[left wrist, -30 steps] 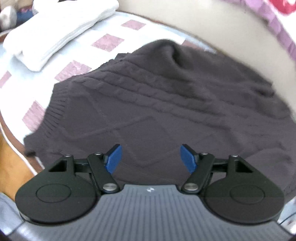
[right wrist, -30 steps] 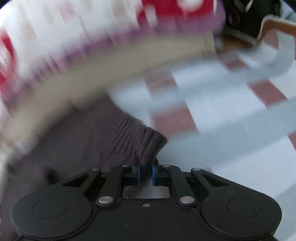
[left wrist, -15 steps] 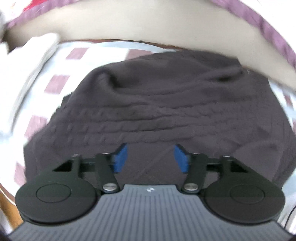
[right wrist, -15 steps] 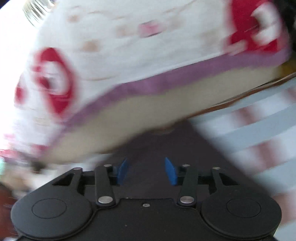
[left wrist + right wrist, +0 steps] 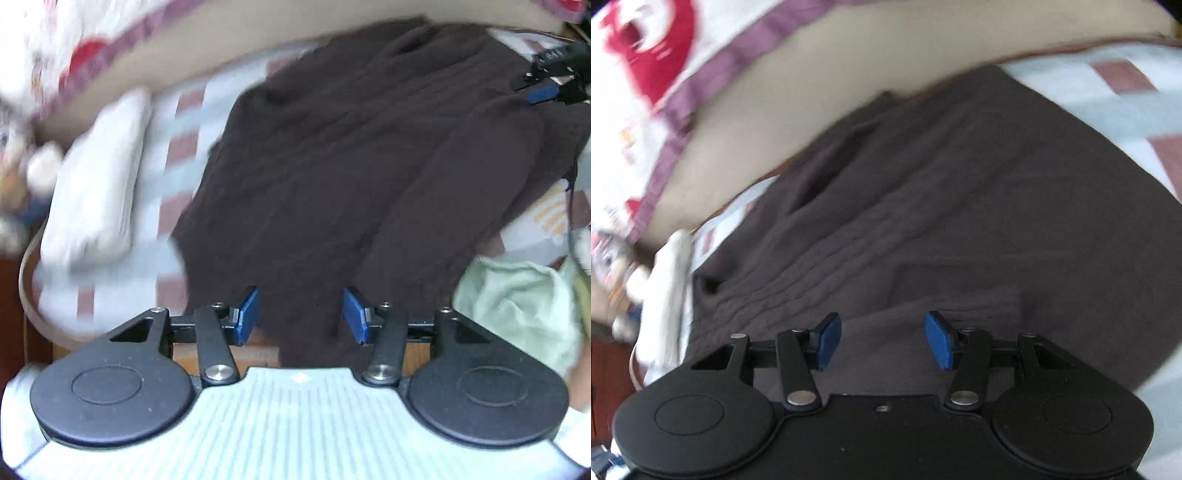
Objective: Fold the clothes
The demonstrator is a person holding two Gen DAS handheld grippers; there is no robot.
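The dark sweater [image 5: 362, 177] lies spread on the checked counter [image 5: 184, 147], a sleeve laid over its body, its hem hanging off the near edge. Both the left tool [image 5: 300, 314] and right tool [image 5: 882, 339] hover over it, wide and empty. It looks mid-fold; the next move calls for gripping an edge.

Motion blur smears white folded cloth [image 5: 96, 184] & wall fabric [image 5: 646, 74]; sweater [image 5: 351, 166] edge cropped right.

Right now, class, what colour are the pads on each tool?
Blue pads, clearest in the left wrist view.
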